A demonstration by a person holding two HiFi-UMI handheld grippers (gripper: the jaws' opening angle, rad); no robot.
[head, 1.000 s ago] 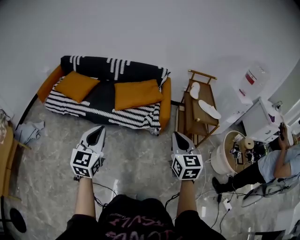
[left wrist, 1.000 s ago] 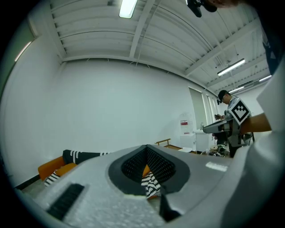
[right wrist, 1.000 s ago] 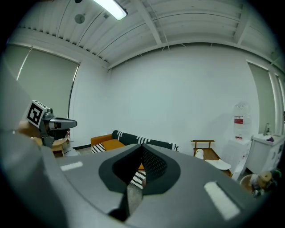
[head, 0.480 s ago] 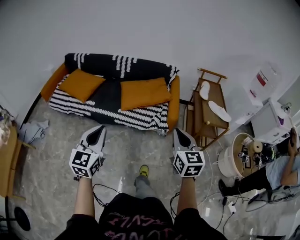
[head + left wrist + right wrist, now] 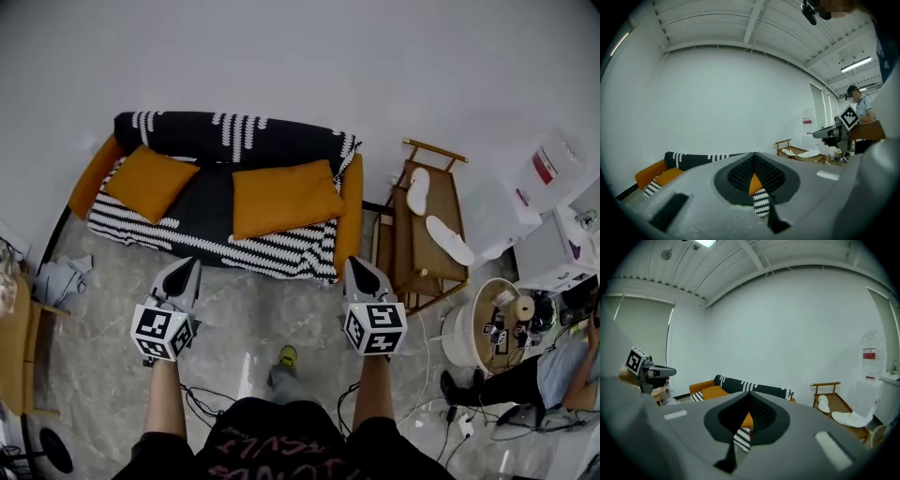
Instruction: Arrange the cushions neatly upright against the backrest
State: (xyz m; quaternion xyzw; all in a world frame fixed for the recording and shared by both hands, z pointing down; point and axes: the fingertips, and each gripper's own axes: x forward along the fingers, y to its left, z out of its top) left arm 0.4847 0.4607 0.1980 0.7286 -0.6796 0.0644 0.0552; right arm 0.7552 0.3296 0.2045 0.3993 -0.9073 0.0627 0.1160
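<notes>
Small cushion (image 5: 150,180), large cushion (image 5: 284,197), flat on sofa (image 5: 350,214)

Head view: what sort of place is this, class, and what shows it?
Probably a living-room set staged inside a lab or workshop: an orange sofa with two cushions, a wooden rack holding slippers, and loose cables trailing across the floor.

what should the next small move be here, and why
Probably bring the left gripper and right gripper forward to the sofa and open them. Both are shut, empty and short of it, while the left cushion and right cushion lie on it rather than upright against the backrest.
</notes>
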